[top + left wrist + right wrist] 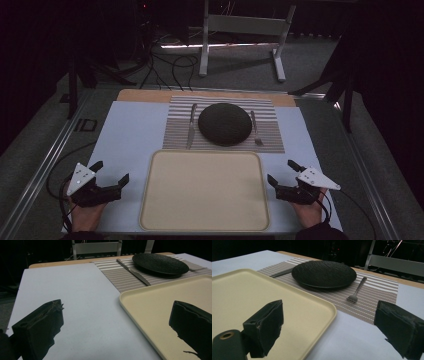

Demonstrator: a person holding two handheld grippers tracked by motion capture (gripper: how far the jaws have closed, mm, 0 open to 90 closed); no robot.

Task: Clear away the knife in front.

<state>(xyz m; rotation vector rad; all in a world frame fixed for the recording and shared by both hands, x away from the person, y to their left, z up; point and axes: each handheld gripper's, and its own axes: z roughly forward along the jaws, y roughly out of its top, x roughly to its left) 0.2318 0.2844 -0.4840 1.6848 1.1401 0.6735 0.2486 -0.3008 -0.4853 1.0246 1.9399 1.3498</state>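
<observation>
In the high view, the left gripper (110, 171) sits at the lower left of the frame with its jaws spread and nothing between them, resting over the pale blue table (127, 135). The right gripper (281, 171) sits at the lower right, its jaws likewise spread and empty. Between the two, in the lower middle of the frame, lies the cream tray (205, 192), bare, with each gripper just beside one of its short edges. Above the tray, in the middle of the frame, a striped placemat (175, 125) carries a black plate (225, 123), with a knife (191, 125) to the plate's left and a fork (255, 128) to its right.

In the left gripper view, the two black jaws stand wide apart at the lower corners. The tray (155, 302) fills the right half, the right-hand jaw hanging over it. The plate (160, 263) lies at the upper right, the knife (133, 272) just left of it on the placemat (115, 272).

In the right gripper view, the jaws are again spread. The tray (287, 297) lies at the left, the plate (324, 273) in the upper middle, the fork (356, 291) to its right on the placemat (377, 293).
</observation>
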